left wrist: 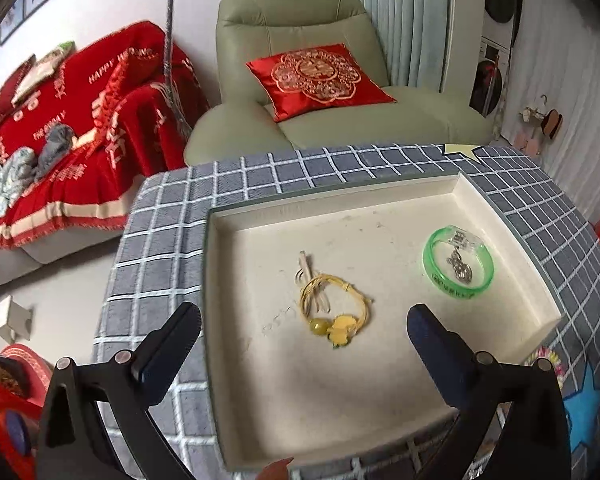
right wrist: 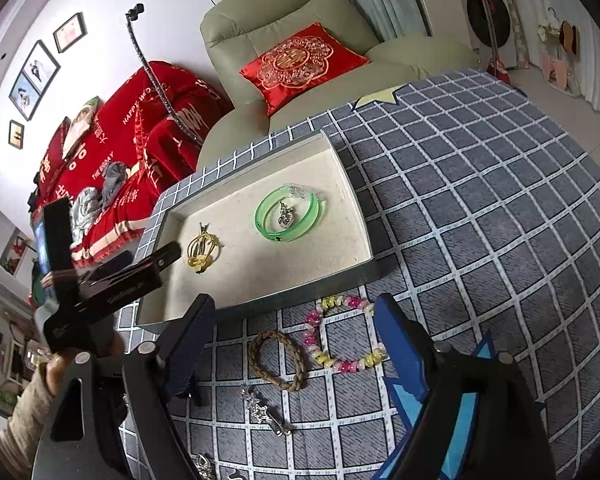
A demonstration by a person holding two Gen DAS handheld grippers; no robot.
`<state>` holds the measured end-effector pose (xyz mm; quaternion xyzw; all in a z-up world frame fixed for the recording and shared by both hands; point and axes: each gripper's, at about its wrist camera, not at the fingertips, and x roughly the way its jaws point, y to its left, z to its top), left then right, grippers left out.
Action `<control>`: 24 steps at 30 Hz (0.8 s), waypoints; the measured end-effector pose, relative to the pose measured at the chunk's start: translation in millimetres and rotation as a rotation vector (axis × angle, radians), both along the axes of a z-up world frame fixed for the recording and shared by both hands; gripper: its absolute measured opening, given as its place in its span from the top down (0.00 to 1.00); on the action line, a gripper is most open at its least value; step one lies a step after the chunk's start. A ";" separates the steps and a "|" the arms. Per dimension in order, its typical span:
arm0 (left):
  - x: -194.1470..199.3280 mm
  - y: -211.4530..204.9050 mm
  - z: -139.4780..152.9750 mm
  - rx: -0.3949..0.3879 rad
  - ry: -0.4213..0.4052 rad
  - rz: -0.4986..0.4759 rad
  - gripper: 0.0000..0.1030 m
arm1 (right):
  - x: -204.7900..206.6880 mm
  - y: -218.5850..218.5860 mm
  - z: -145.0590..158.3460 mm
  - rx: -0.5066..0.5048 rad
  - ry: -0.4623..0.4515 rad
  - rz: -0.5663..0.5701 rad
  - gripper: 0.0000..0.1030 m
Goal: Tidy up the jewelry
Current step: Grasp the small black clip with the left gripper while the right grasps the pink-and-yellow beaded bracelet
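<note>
A shallow cream tray (left wrist: 380,380) (right wrist: 352,248) lies on the checked cloth. In it are a yellow cord bracelet with beads (left wrist: 334,306) (right wrist: 202,254) and a green bangle (left wrist: 434,276) (right wrist: 266,226) ringing a silver pendant (left wrist: 458,266) (right wrist: 286,214). My left gripper (left wrist: 304,320) is open and empty, just above the tray's near part, the yellow bracelet between its fingers. My right gripper (right wrist: 292,316) is open and empty above loose pieces in front of the tray: a pink-and-yellow bead bracelet (right wrist: 342,360), a brown braided bracelet (right wrist: 278,360) and a silver hairpin (right wrist: 264,412). The left gripper's body also shows in the right wrist view (right wrist: 112,284).
The checked grey cloth (right wrist: 480,240) covers a round-edged table. A green armchair (left wrist: 300,28) with a red cushion stands behind it, and a sofa with a red blanket (left wrist: 60,140) to the left. More silver jewelry (right wrist: 204,466) lies at the near edge.
</note>
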<state>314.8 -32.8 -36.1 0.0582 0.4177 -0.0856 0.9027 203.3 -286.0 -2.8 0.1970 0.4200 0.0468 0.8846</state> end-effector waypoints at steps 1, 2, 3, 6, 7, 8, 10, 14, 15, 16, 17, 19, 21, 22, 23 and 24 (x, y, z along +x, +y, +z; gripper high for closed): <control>-3.9 0.3 -2.9 0.008 -0.013 0.001 0.00 | -4.7 -0.6 0.9 -0.001 -0.015 -0.003 0.18; -8.2 0.8 -5.7 0.012 -0.026 -0.001 0.00 | -7.8 -1.1 1.8 0.000 -0.026 -0.006 0.18; -11.4 1.9 -6.7 0.014 -0.032 -0.004 0.00 | -10.2 -1.1 2.4 0.001 -0.030 -0.004 0.18; -25.1 7.9 -19.8 0.007 -0.041 0.000 0.00 | -14.2 0.9 2.4 -0.017 0.001 0.022 0.18; -27.9 9.3 -23.1 0.001 -0.035 0.000 0.00 | -15.4 1.4 1.6 -0.035 0.020 0.030 0.18; -31.2 10.8 -30.0 -0.012 -0.017 -0.012 0.00 | -17.2 1.1 0.6 -0.051 0.035 0.034 0.18; -37.6 11.4 -36.9 -0.024 0.007 -0.018 0.00 | -21.3 -1.2 -1.6 -0.058 0.041 0.029 0.18; -52.2 12.7 -60.9 -0.051 0.056 -0.016 0.00 | -30.1 -6.8 -10.0 -0.064 0.069 0.022 0.18; -56.5 11.6 -62.5 -0.056 0.065 -0.011 0.00 | -31.4 -7.4 -11.8 -0.066 0.074 0.021 0.18; -58.4 11.4 -65.4 -0.062 0.073 -0.006 0.00 | -33.4 -8.4 -15.4 -0.073 0.086 0.019 0.18; -60.9 10.1 -72.4 -0.072 0.086 -0.001 0.00 | -34.6 -8.7 -17.9 -0.082 0.094 0.016 0.18; -65.8 6.4 -73.6 -0.082 0.096 0.004 0.00 | -36.0 -9.8 -23.0 -0.100 0.111 0.011 0.18; -72.9 0.0 -72.5 -0.074 0.100 0.009 0.00 | -37.0 -11.6 -27.7 -0.111 0.128 0.007 0.18; -75.1 -2.6 -73.9 -0.068 0.103 0.009 0.00 | -37.6 -13.3 -29.5 -0.113 0.132 0.004 0.18; -77.2 -6.1 -76.5 -0.060 0.107 0.009 0.00 | -37.4 -14.7 -30.8 -0.115 0.134 0.000 0.18; -82.2 -2.7 -71.7 -0.056 0.108 0.010 0.00 | -37.1 -16.5 -31.9 -0.118 0.137 -0.005 0.18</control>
